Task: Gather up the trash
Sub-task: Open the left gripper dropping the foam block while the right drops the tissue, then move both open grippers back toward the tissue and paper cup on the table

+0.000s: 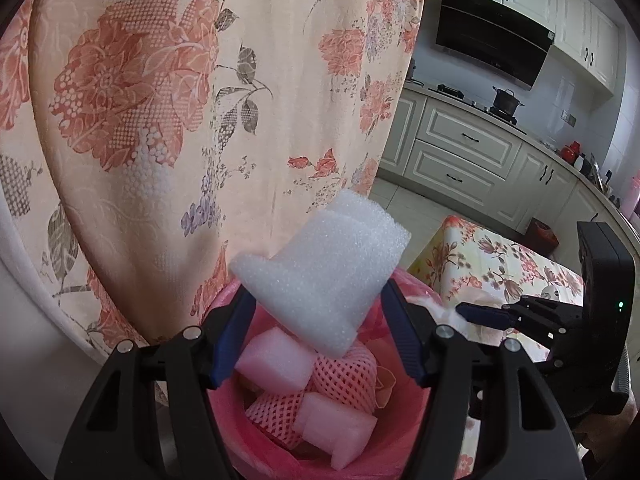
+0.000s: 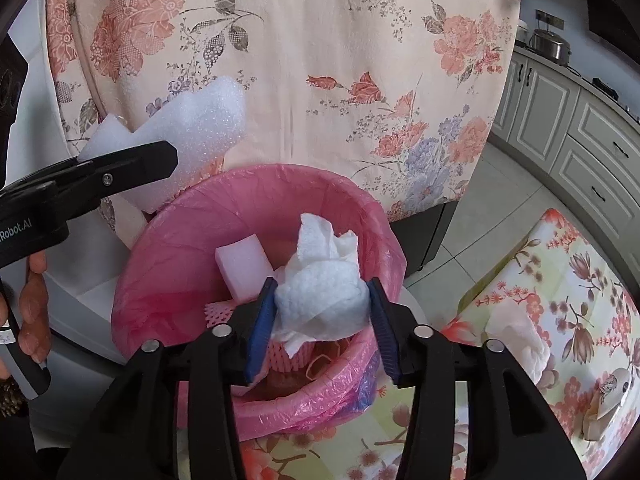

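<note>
My left gripper (image 1: 318,308) is shut on a white foam block (image 1: 324,272) and holds it over the pink-lined trash bin (image 1: 256,440). The same foam (image 2: 192,128) and left gripper (image 2: 120,164) show at the left of the right wrist view, above the bin's far rim. My right gripper (image 2: 322,300) is shut on a crumpled white paper towel (image 2: 320,288), held over the bin (image 2: 168,240). Inside the bin lie pink foam pieces (image 1: 276,360) and pink foam netting (image 1: 344,372). The right gripper (image 1: 480,314) also shows at the right of the left wrist view.
A floral curtain (image 1: 180,100) hangs right behind the bin. A table with a floral cloth (image 2: 560,320) stands to the right, with another crumpled tissue (image 2: 520,340) on it. Kitchen cabinets (image 1: 460,148) and a stove line the far wall.
</note>
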{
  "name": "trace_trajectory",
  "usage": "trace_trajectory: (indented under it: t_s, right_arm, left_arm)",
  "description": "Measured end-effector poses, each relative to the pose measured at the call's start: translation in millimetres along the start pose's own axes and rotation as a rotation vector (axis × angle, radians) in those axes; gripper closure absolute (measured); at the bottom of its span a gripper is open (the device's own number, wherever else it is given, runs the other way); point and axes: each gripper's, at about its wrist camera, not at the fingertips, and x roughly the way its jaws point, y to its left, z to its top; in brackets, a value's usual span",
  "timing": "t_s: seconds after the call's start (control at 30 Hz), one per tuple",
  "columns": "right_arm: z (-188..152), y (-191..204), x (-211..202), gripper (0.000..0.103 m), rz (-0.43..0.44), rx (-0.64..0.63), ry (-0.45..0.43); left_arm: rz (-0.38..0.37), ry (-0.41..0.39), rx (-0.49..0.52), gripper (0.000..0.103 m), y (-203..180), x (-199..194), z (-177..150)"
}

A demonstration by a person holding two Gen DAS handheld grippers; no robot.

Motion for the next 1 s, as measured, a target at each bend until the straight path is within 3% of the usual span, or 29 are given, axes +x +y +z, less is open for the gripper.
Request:
trace_trajectory:
  t_s: [0.03, 0.3, 0.37, 0.5, 1.0]
  right_arm:
    - [0.0, -0.9, -0.3, 0.037, -0.004, 0.001, -0.004]
    - [-5.3, -23.7, -11.6, 0.035, -0.036, 0.051, -0.02]
    - [-8.7, -30.8, -15.3, 0.034, -0.046, 0.065, -0.021]
    - [-16.6, -45.4, -21.9, 0.034, -0.066, 0.095, -0.021]
    - [-68.1, -96.2, -62.9, 0.031, -0.15, 0.222, -0.036]
  left_arm:
    - [-0.001, 0.001, 0.0, 0.04, -0.3, 1.2, 0.2]
    - [-0.022, 0.034, 0.014, 0.039, -10.6, 24.0, 3.3]
    - [-0.022, 0.045, 0.016, 0.029, -14.0, 30.9, 3.5]
    - [-0.019, 0.049, 0.007, 0.025, -16.1, 35.5, 4.4]
    - [-0.026, 0.023, 0.019, 0.024, -32.8, 14.3, 1.2]
